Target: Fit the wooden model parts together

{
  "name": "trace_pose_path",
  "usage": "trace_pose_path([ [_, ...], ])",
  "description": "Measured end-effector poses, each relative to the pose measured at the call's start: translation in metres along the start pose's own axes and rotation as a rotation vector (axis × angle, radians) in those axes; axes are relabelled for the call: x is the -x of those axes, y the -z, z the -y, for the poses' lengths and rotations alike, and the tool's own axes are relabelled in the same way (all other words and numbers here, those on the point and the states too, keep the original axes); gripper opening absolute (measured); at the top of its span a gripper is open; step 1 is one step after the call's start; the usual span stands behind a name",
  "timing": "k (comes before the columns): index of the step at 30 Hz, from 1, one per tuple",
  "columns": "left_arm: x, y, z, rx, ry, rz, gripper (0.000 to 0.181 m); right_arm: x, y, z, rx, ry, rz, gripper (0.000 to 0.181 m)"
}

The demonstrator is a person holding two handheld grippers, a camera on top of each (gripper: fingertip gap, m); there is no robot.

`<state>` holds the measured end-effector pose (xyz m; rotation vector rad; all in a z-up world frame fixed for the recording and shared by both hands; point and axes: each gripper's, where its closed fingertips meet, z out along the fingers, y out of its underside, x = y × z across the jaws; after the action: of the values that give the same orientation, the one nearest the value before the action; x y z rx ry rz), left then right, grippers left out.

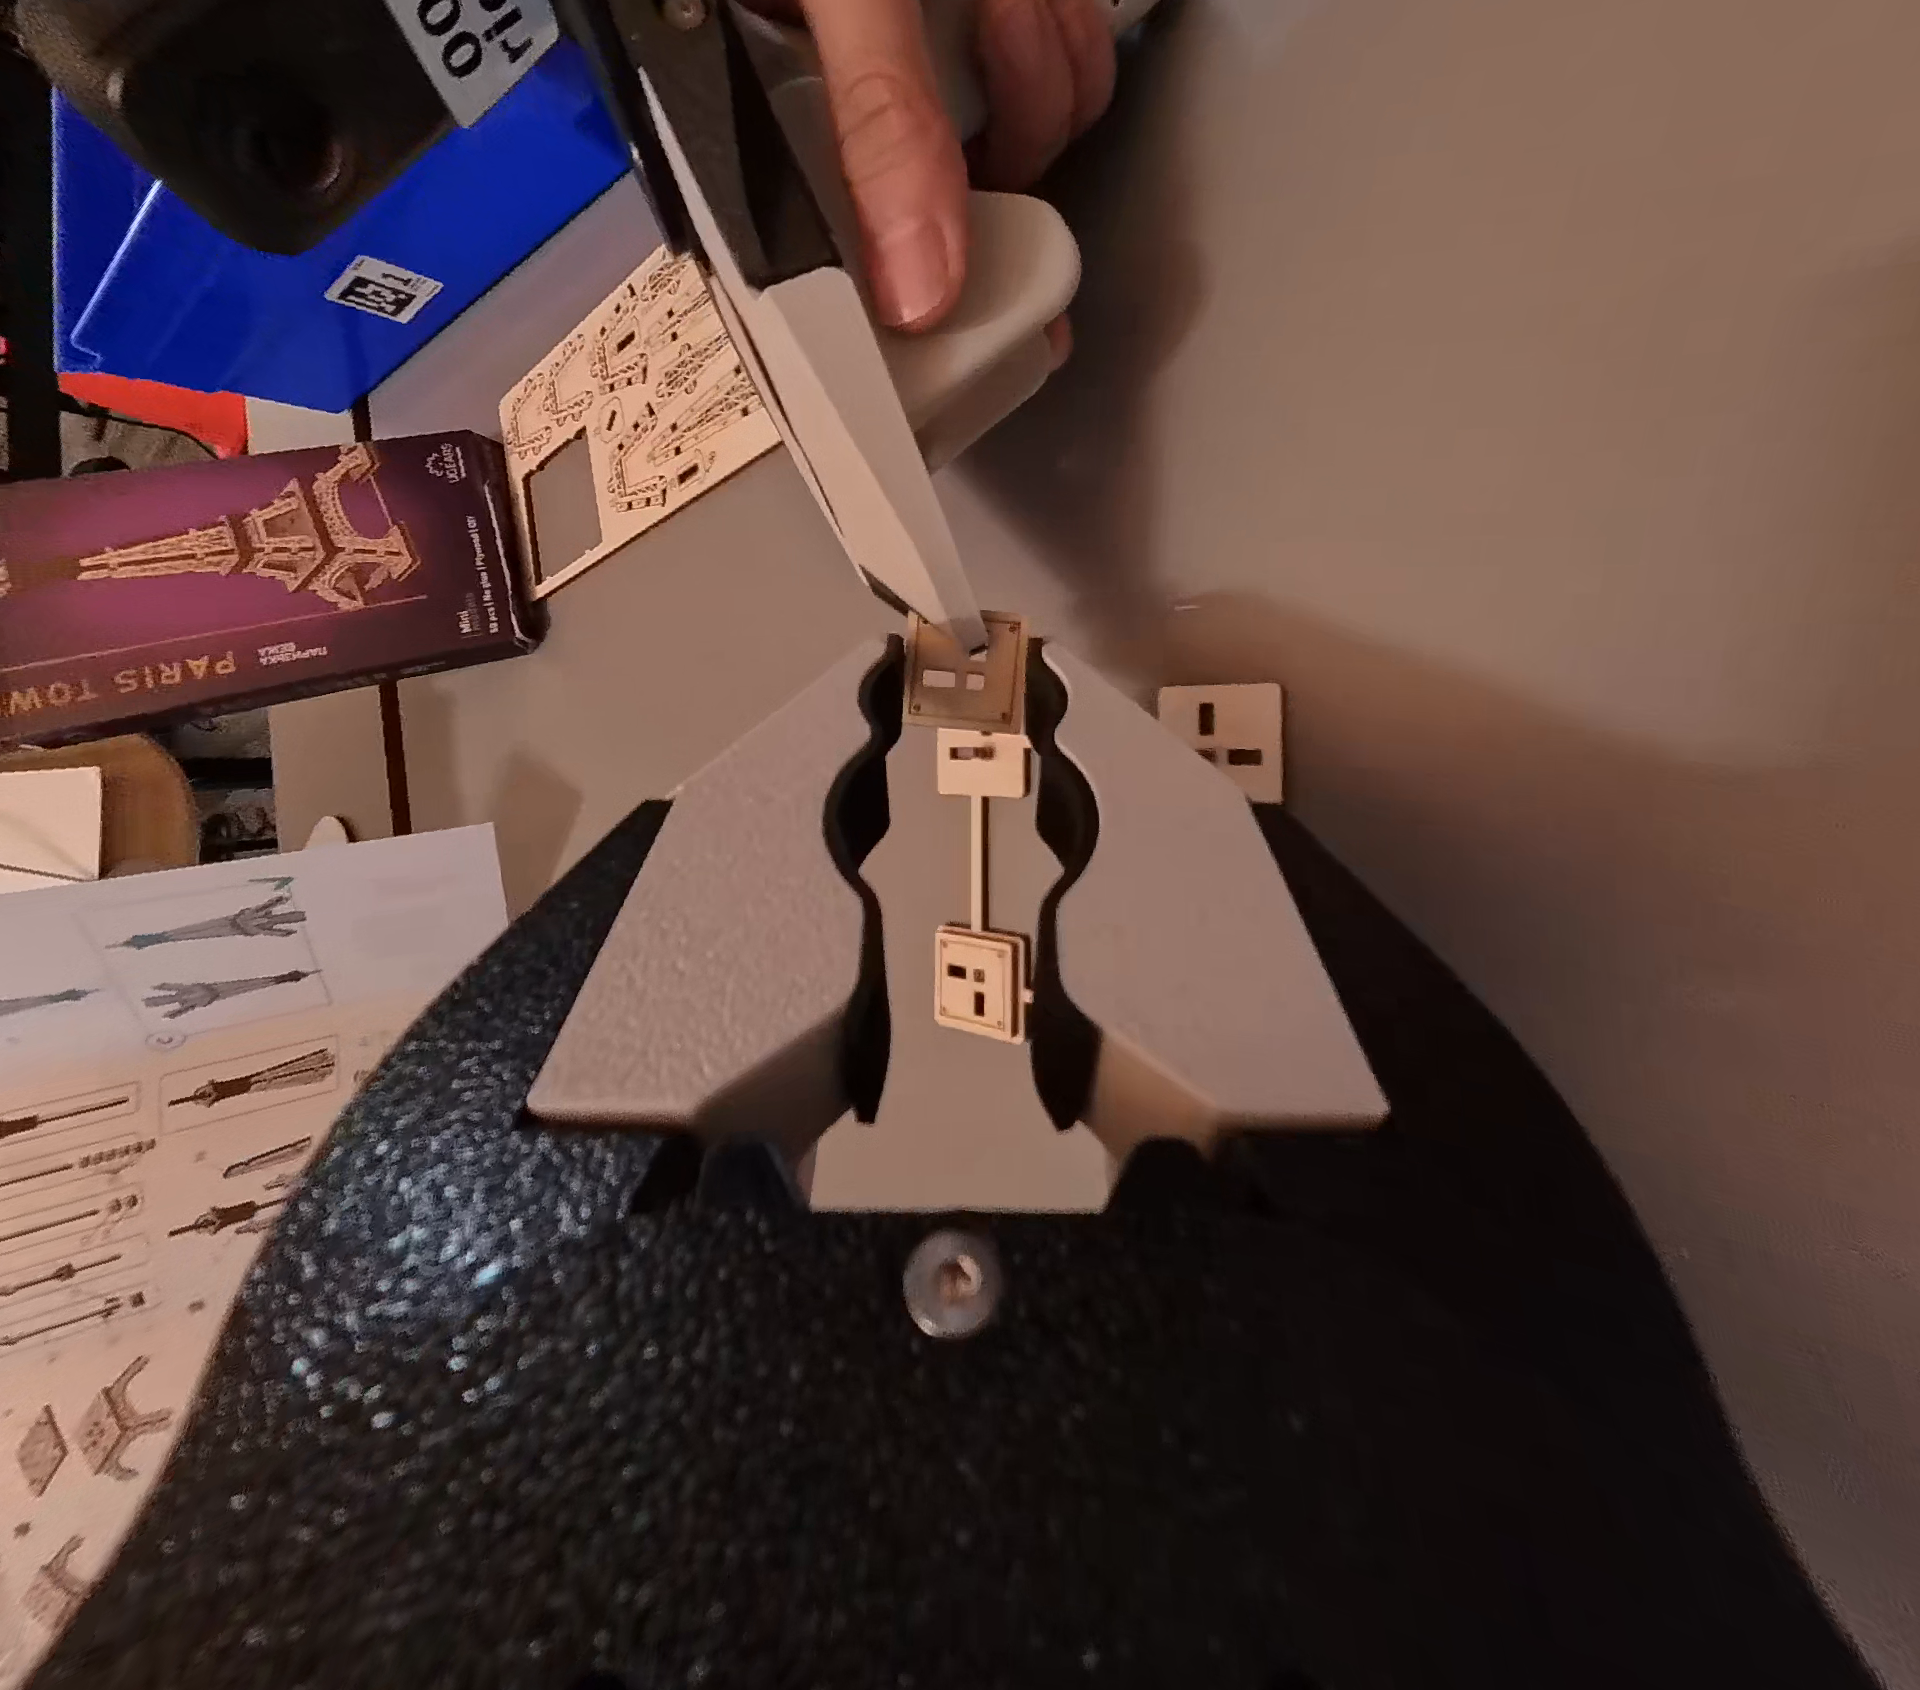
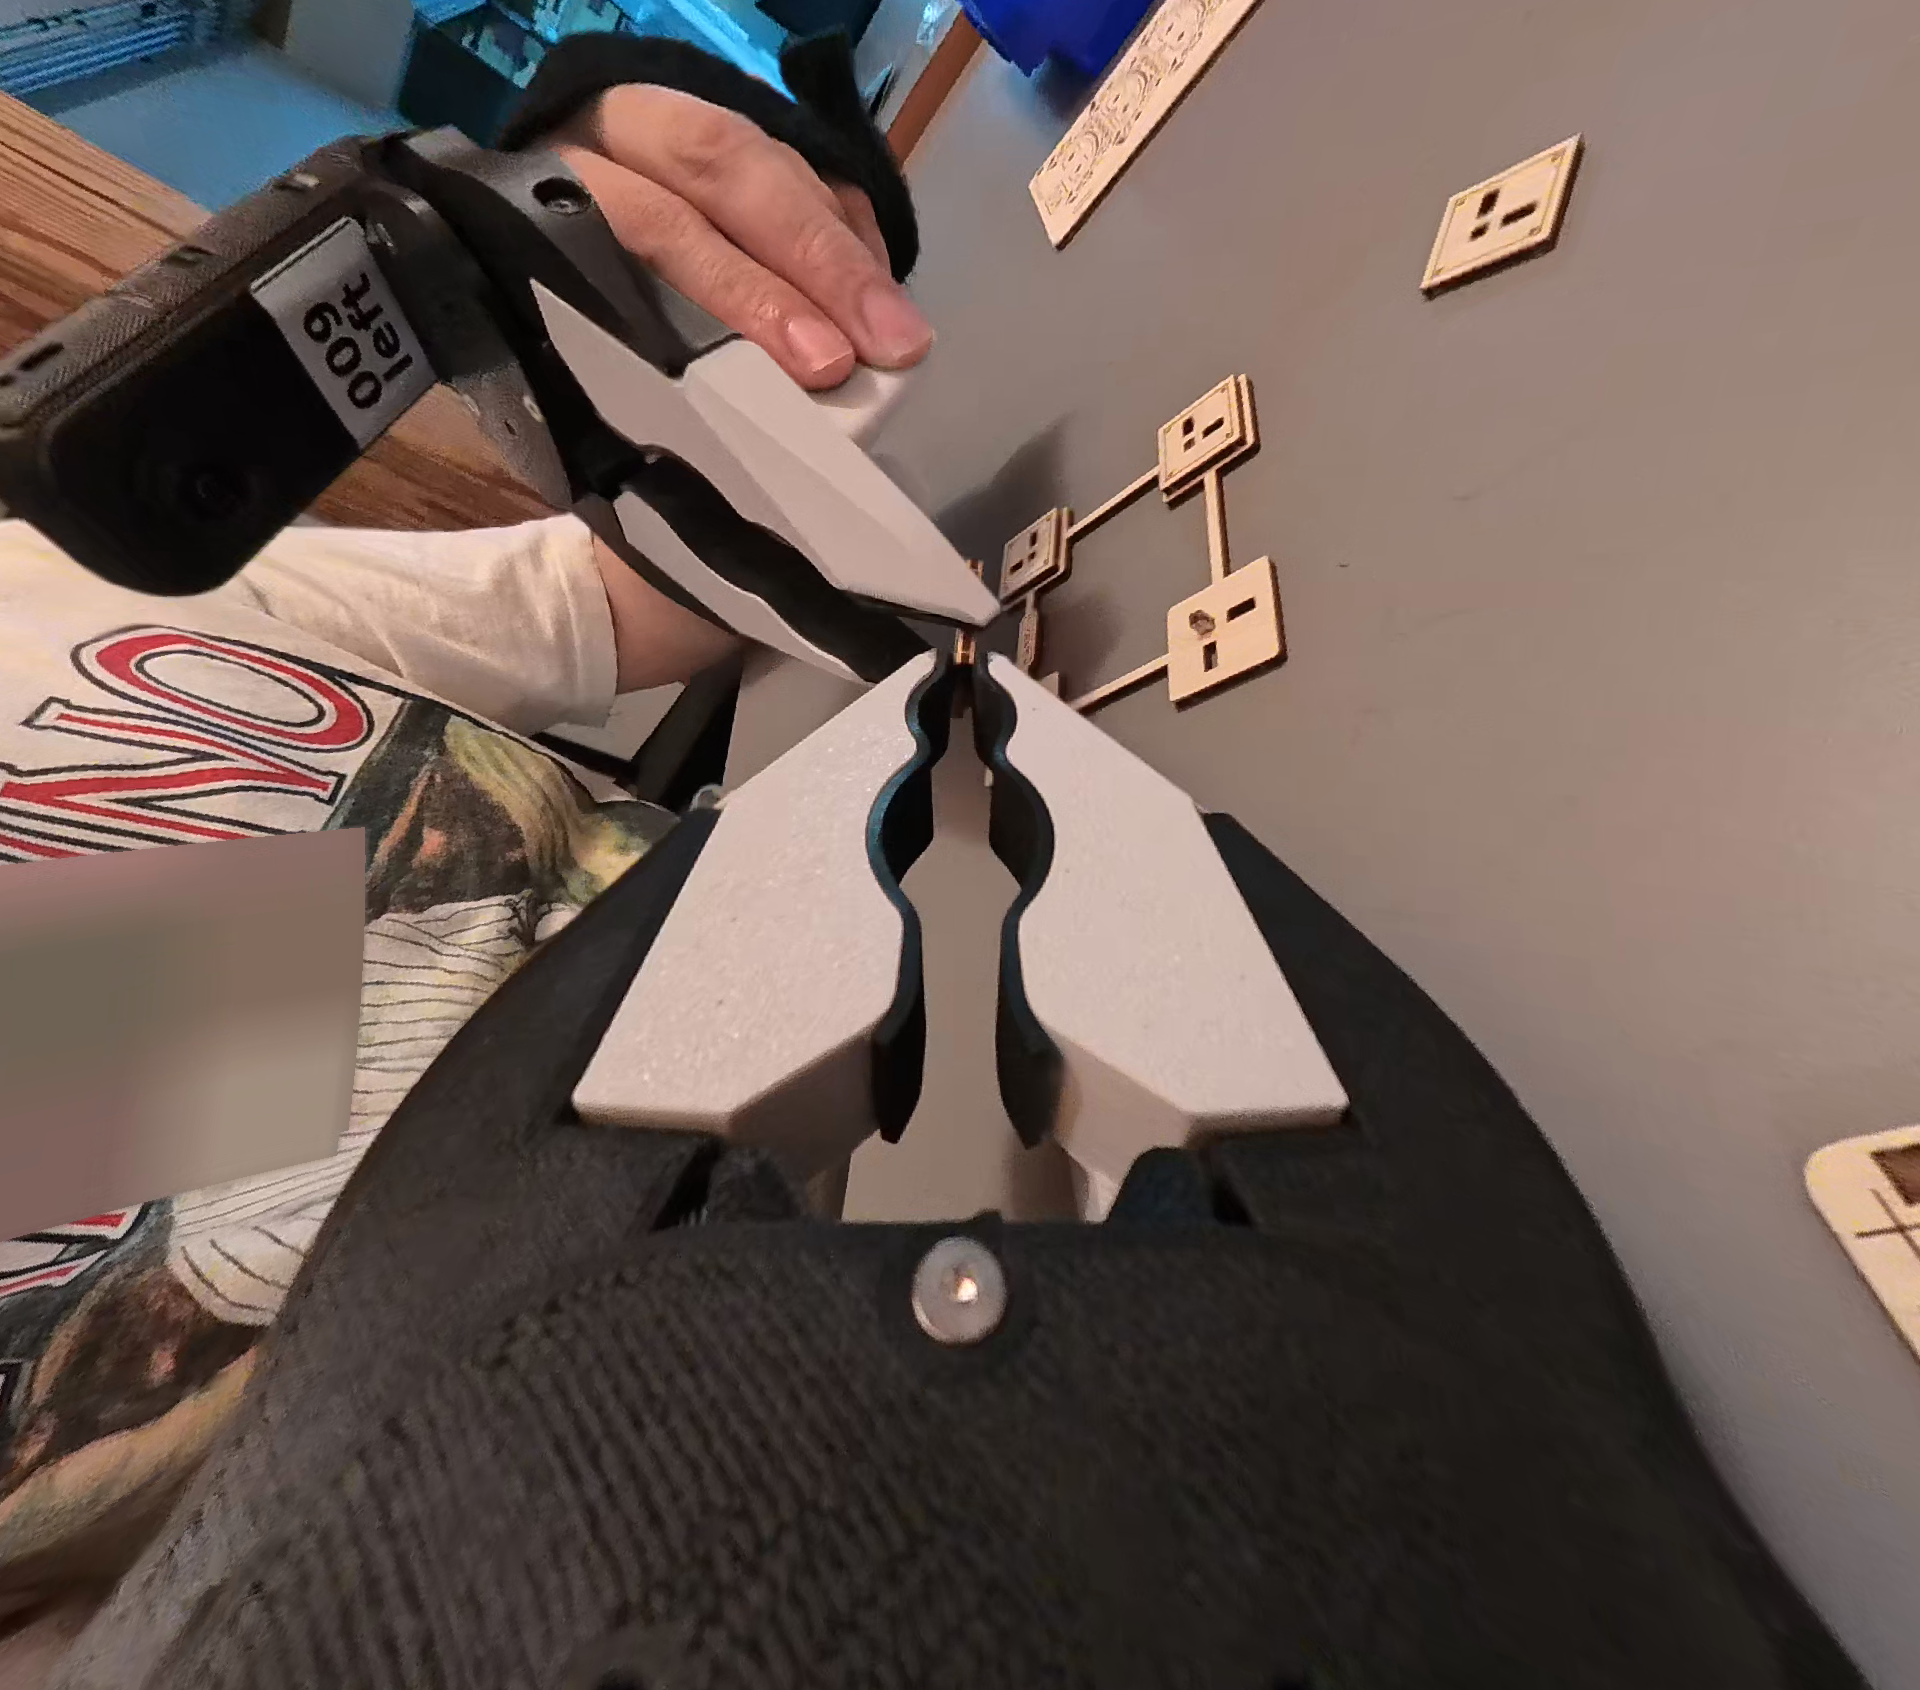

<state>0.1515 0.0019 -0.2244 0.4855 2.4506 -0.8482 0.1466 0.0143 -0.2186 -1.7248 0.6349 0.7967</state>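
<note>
Left wrist view: small square wooden plate [image 1: 964,670], pale plywood with two rectangular slots and dots at its corners, clamped between the fingertips of the left gripper [image 1: 966,653] above the grey table [image 1: 1558,290].

The right gripper [image 1: 961,627] pinches the same plate's top edge with its tips closed; in the right wrist view the plate [image 2: 966,651] shows edge-on between both tips. Beneath lies a wooden frame [image 2: 1174,539] of slotted squares joined by thin struts, flat on the table. A loose slotted square [image 2: 1501,214] lies apart. Farther off: laser-cut part sheet [image 1: 623,435], purple kit box [image 1: 260,570], instruction sheet [image 1: 156,1121], blue bin [image 1: 260,269].
</note>
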Motion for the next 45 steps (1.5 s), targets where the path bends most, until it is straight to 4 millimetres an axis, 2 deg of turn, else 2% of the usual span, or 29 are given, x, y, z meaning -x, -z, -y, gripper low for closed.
trace_pose_path([
  [4,0.01,0.0,-0.004,-0.045,0.1,-0.019,0.02,-0.003,0.007,0.01,-0.054,0.017,-0.023,0.003],
  [5,0.012,-0.001,-0.007,-0.051,0.124,-0.027,0.02,-0.007,0.01,0.011,-0.058,0.035,-0.057,0.009],
  [8,0.014,-0.003,-0.018,-0.073,0.2,-0.078,0.02,-0.024,0.023,0.02,-0.077,0.137,-0.233,0.021],
  [11,0.01,-0.006,-0.022,-0.109,0.233,-0.137,0.02,-0.035,0.031,0.028,-0.067,0.328,-0.411,0.019],
  [18,0.002,-0.025,-0.03,-0.091,0.229,-0.199,0.02,-0.033,0.013,0.021,0.062,0.701,-0.553,0.006],
  [22,0.001,-0.027,-0.037,-0.057,0.212,-0.194,0.02,-0.029,0.002,0.018,0.094,0.836,-0.545,0.0],
  [27,0.0,-0.027,-0.035,-0.105,0.229,-0.212,0.02,-0.028,-0.002,0.012,0.157,0.953,-0.568,0.0],
  [35,-0.003,-0.03,-0.036,-0.108,0.245,-0.231,0.02,-0.038,-0.003,0.004,0.249,1.034,-0.623,0.002],
  [41,-0.003,-0.031,-0.037,-0.12,0.302,-0.274,0.02,-0.04,-0.005,0.009,0.242,1.155,-0.677,0.0],
  [45,0.003,-0.033,-0.042,-0.109,0.311,-0.276,0.02,-0.047,-0.005,0.009,0.305,1.26,-0.744,0.0],
])
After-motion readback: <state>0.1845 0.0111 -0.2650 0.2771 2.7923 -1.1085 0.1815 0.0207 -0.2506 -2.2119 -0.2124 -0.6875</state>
